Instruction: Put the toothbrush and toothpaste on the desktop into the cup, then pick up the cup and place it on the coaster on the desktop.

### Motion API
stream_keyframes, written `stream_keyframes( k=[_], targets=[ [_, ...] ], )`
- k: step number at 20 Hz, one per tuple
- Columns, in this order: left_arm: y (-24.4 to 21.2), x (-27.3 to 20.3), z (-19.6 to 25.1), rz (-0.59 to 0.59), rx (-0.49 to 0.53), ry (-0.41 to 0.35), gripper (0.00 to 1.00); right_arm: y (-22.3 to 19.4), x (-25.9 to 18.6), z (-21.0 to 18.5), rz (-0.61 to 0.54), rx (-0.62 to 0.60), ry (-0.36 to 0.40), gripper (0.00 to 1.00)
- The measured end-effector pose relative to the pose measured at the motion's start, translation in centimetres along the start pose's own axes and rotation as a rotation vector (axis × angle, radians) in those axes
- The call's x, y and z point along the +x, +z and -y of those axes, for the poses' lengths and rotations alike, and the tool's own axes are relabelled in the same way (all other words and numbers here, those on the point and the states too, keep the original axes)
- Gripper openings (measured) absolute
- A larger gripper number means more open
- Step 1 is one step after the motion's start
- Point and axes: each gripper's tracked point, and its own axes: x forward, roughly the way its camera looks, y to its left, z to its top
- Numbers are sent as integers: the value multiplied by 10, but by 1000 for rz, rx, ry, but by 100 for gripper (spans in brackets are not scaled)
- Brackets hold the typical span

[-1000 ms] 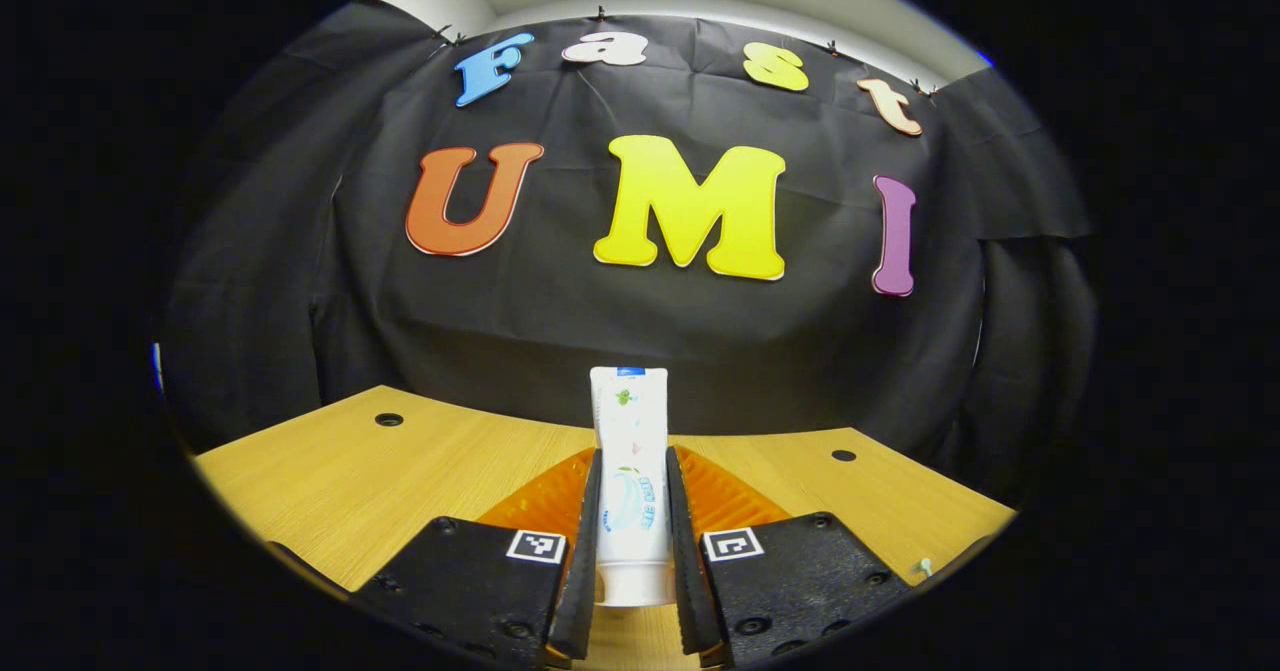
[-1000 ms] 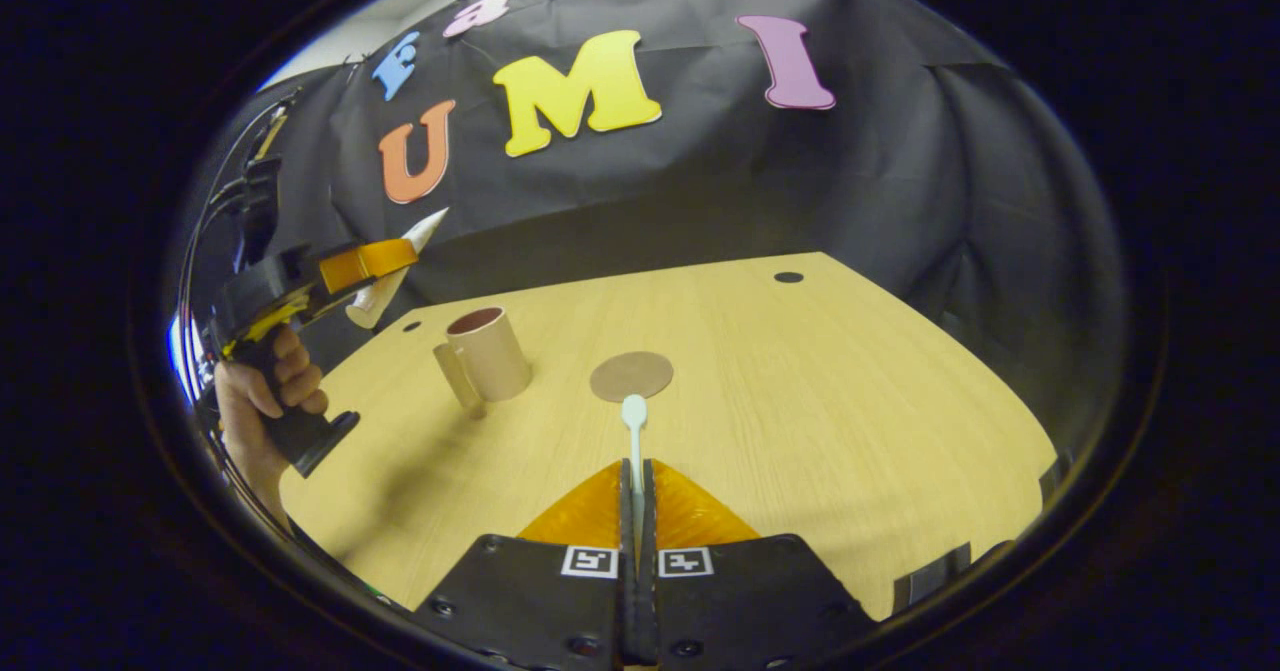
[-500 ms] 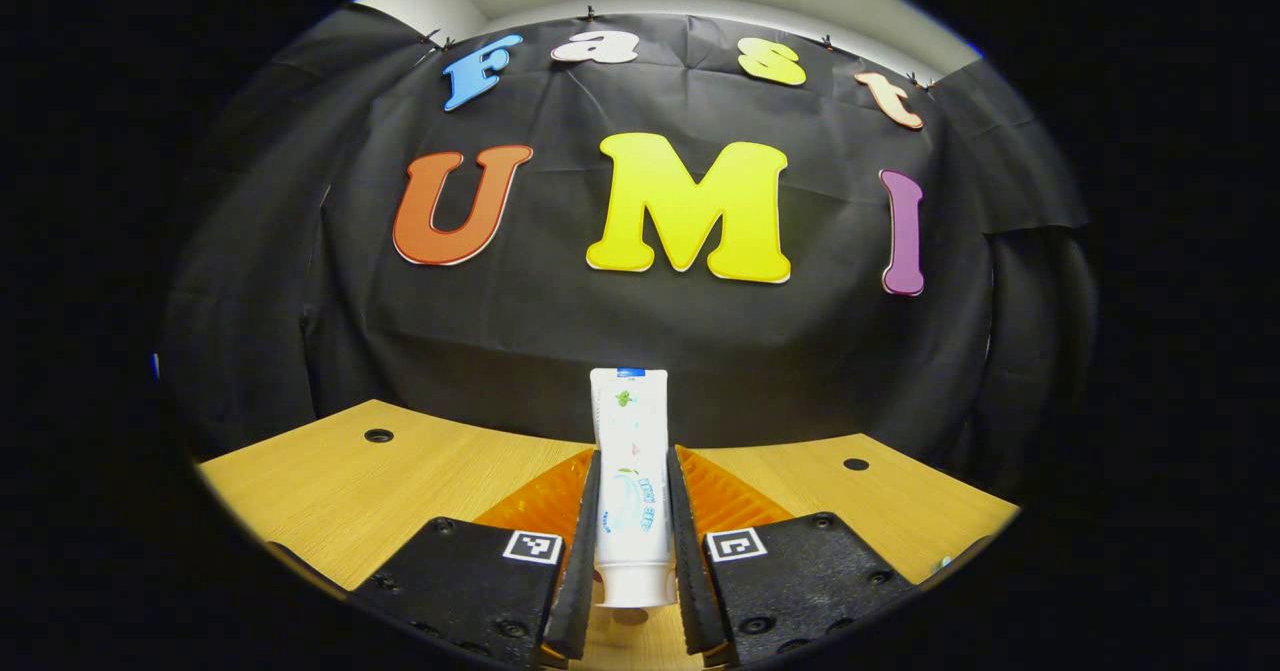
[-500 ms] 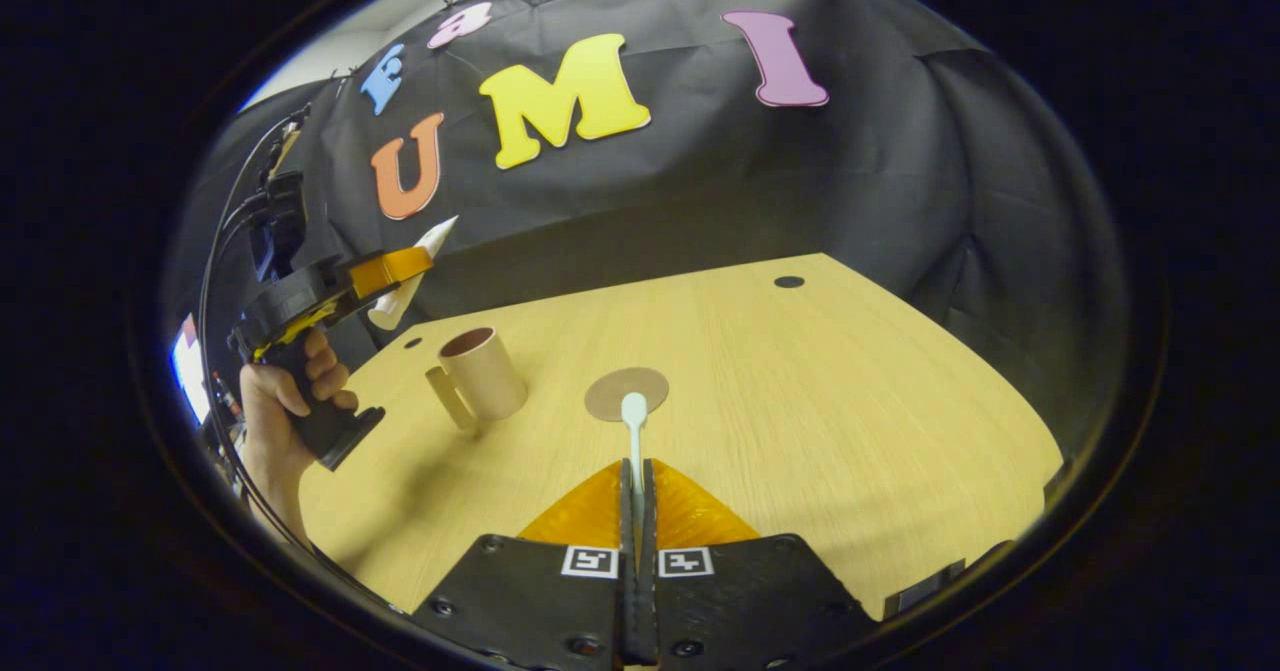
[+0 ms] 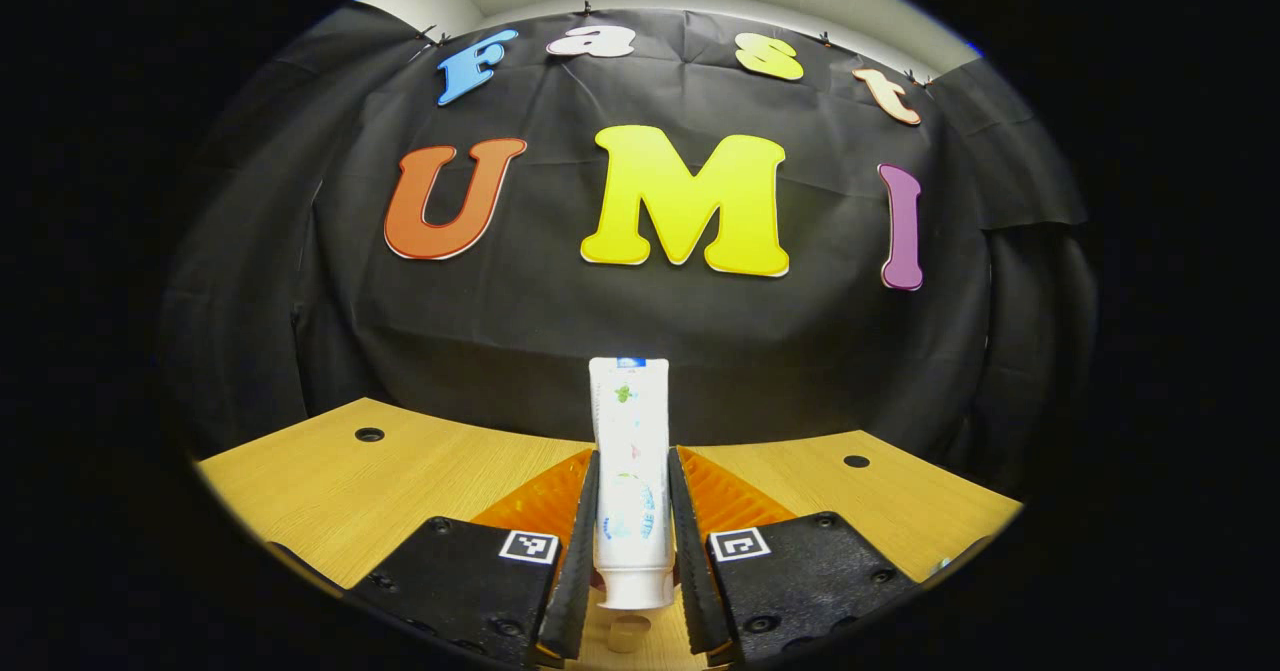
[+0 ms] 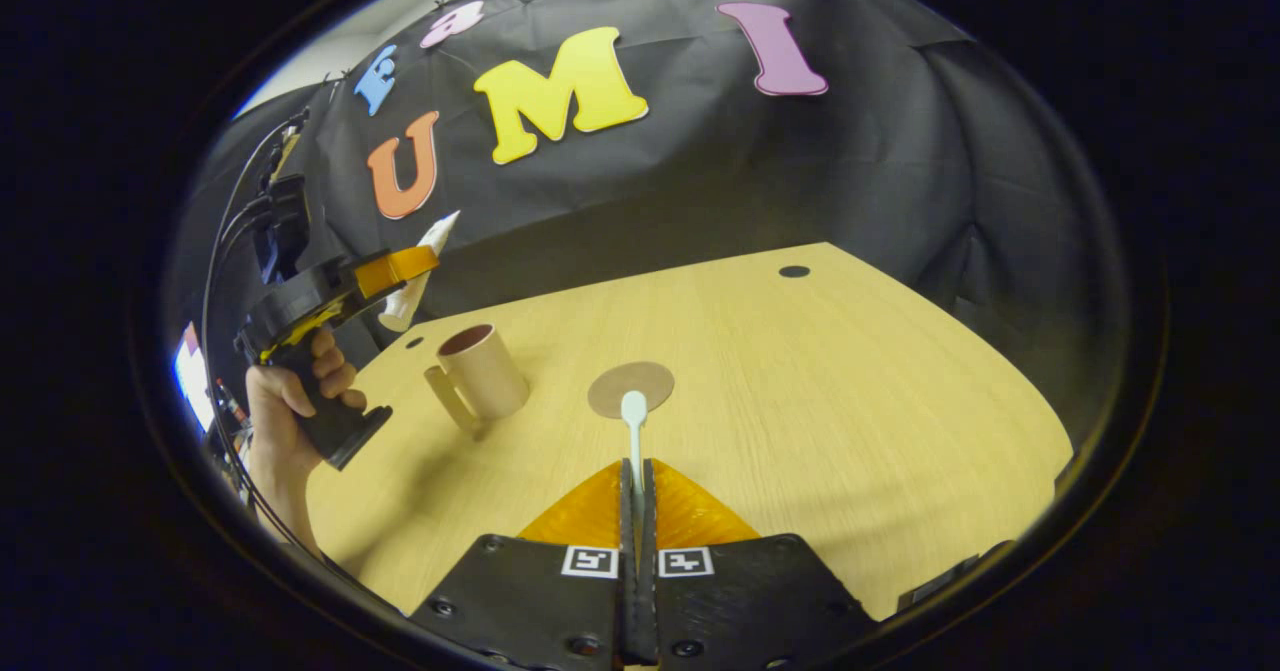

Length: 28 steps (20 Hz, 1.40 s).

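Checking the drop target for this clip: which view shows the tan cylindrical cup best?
The right gripper view: the tan cylindrical cup stands upright on the wooden desktop, open mouth and side handle plain. The left gripper view shows, low between the left tool fingers, a small tan shape that may be it.

Nothing legible can really be made out here. Some small blue print is seen on the toothpaste (image 5: 630, 471) clamped between the left gripper (image 5: 632, 551) fingers, but it's too blurred to be read. Square coded markers are stuck on each gripper's finger mounts, no letters or numbers on them.

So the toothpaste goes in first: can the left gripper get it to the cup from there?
Probably yes: the left gripper holds the toothpaste above the cup, whose open mouth is unobstructed.
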Motion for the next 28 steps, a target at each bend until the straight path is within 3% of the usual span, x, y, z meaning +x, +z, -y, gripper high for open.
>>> stream_keyframes(
  k=[9,10,11,14,15,18,19,20,25,28],
  targets=[
    [4,1,-2,9,11,-4,41,0,3,-4,-7,6,9,0],
    [3,2,-3,9,11,-2,46,-1,2,-4,-8,6,10,0],
    [2,2,-5,5,11,1,41,-1,1,-3,-8,7,10,0],
    [-3,2,-7,-5,3,6,42,-1,2,-3,-9,6,6,0],
    [-3,2,-7,-7,-1,4,47,-1,2,-3,-10,7,5,0],
    [-6,2,-5,-16,0,2,43,-2,2,-3,-13,8,5,0],
    [-1,2,-6,-4,3,2,47,-1,3,-3,-14,9,7,0],
    [6,1,-5,14,9,1,42,-2,2,-3,-13,8,7,0],
    [10,0,-6,22,-2,9,40,-1,3,-4,-8,5,18,0],
    [2,-10,-10,-7,-18,6,51,2,2,-10,3,-8,51,0]
  ],
)
